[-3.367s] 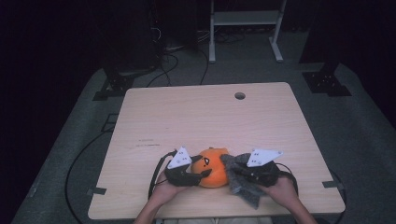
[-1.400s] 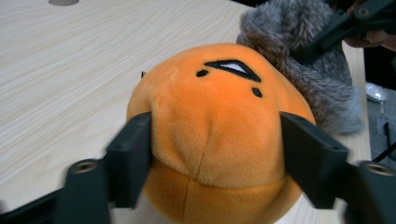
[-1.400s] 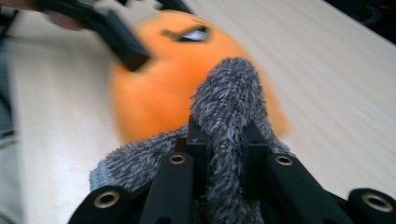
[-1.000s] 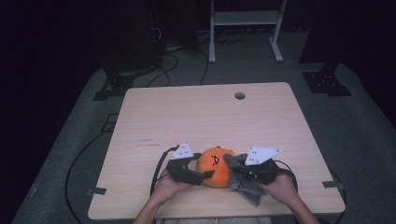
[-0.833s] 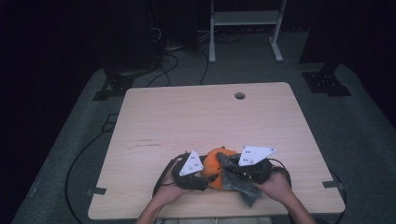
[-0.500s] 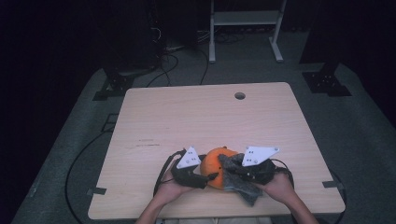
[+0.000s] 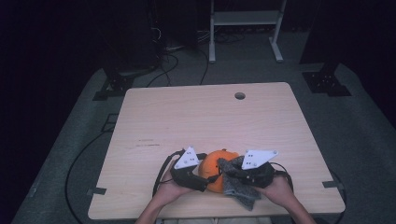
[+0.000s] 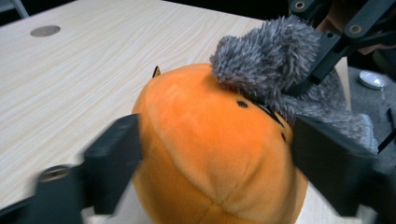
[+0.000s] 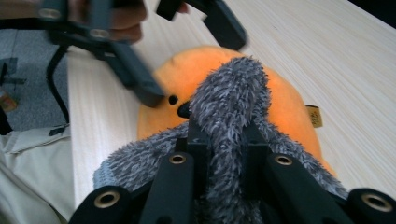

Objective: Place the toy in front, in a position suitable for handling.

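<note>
The orange plush pumpkin (image 8: 210, 158) is bracketed by the left gripper (image 7: 189, 172), whose jaws have just been opening; the grey fuzzy cloth (image 9: 229, 107), pinched in the right gripper (image 7: 250, 173), should be wiped gently.

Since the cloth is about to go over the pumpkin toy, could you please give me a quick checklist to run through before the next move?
1. Right gripper shut on the grey fuzzy cloth: ok.
2. Left gripper pressing the orange plush pumpkin: cannot tell; its jaws flank the toy and have just been opening.
3. Cloth resting on the pumpkin's top: ok, seen in the left gripper view.
4. Pumpkin resting on the table, away from its edge: ok.
5. Cloth's hanging end free of the left gripper: ok.
</note>
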### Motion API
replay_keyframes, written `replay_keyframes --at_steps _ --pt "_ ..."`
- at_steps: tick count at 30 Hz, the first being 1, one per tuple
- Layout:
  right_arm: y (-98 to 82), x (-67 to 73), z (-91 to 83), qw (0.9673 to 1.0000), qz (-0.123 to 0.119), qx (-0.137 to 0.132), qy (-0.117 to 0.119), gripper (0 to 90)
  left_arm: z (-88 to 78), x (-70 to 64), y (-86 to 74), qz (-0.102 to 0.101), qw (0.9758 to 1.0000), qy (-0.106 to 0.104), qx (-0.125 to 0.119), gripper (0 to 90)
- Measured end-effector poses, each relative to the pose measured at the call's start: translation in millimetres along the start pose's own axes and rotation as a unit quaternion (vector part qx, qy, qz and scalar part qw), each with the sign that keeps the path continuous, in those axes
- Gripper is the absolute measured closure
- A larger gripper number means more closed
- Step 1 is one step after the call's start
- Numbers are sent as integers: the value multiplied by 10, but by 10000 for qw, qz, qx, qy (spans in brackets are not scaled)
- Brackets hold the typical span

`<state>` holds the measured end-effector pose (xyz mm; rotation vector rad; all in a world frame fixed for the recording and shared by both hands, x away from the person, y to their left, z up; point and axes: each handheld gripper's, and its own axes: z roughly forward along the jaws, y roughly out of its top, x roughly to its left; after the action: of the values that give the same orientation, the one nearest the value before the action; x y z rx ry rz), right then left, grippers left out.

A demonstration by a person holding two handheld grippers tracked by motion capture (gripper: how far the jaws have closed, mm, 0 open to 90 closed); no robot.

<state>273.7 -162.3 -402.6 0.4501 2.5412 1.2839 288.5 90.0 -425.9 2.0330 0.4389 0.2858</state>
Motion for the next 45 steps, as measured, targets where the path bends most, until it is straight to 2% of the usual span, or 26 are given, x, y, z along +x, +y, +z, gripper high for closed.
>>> replay_keyframes --at_steps 1,2,5,6,8,9,10,12,13,15,16,18,19,23,26,27,28,30,31,33,35,37,41,43,45 --pt "5 17 9 10000 -31 11 -10 781 -10 -4 -34 151 9998 58 84 257" --pt "-8 8 5 10000 -38 11 13 781 -19 -2 -54 163 9998 78 88 281" --pt "-103 -54 -33 9998 118 130 -69 781 -66 67 -116 28 9998 19 176 296" --pt "-134 -70 -44 9997 186 154 -100 781 -80 95 -116 -102 9999 -23 128 288" --pt "-176 -75 -51 9995 234 166 -131 780 -81 98 -53 -241 9997 -24 27 173" --pt "-165 -56 -40 9995 205 175 -152 780 -76 87 -25 -247 9997 -37 -49 137" --pt "-144 -36 -23 9997 179 150 -123 780 -61 67 -13 -198 9998 -29 -98 150" --pt "-95 4 2 9999 155 58 -22 779 -25 33 -23 29 9999 143 64 202" --pt "-85 9 10 9999 118 61 -8 779 -27 34 -51 72 9999 107 73 259" --pt "-106 -9 6 9999 156 44 32 779 -57 64 -106 142 9998 109 126 284" --pt "-177 -74 -11 9995 299 101 21 779 -73 82 -129 94 9997 109 171 295" --pt "-222 -111 -19 9992 373 150 8 779 -96 117 -165 11 9999 23 148 299" --pt "-272 -173 -42 9981 600 105 47 778 -95 124 -171 4 9999 17 137 306" --pt "-177 -121 -27 9986 518 -92 111 778 -87 125 -180 73 9998 19 180 323" --pt "-195 -121 -1 9988 467 -22 121 778 -113 146 -212 86 9998 -37 160 328" --pt "-257 -178 -14 9985 538 94 107 778 -114 143 -213 75 9998 -47 149 329" --pt "-257 -178 -14 9985 538 94 107 778 -110 136 -210 81 9999 -44 144 329" --pt "-300 -233 -45 9974 708 121 68 777 -94 133 -200 74 9998 -67 146 333" --pt "-257 -233 -63 9978 660 13 -4 777 -79 128 -192 99 9998 -73 152 337" --pt "-197 -231 -39 9977 668 -79 4 776 -76 126 -194 98 9998 -64 146 337" --pt "-188 -230 -9 9978 654 -53 0 776 -87 129 -208 40 9999 -90 130 337" --pt "-250 -250 14 9974 707 72 139 776 -101 132 -222 76 9998 -151 141 341" --pt "-333 -302 -35 9962 835 230 74 776 -81 122 -209 92 9997 -161 141 346" --pt "-240 -328 -34 9965 839 2 12 774 -77 125 -210 91 9997 -171 134 349" --pt "-173 -332 14 9966 821 -30 -7 773 -90 135 -213 47 9997 -172 139 336"
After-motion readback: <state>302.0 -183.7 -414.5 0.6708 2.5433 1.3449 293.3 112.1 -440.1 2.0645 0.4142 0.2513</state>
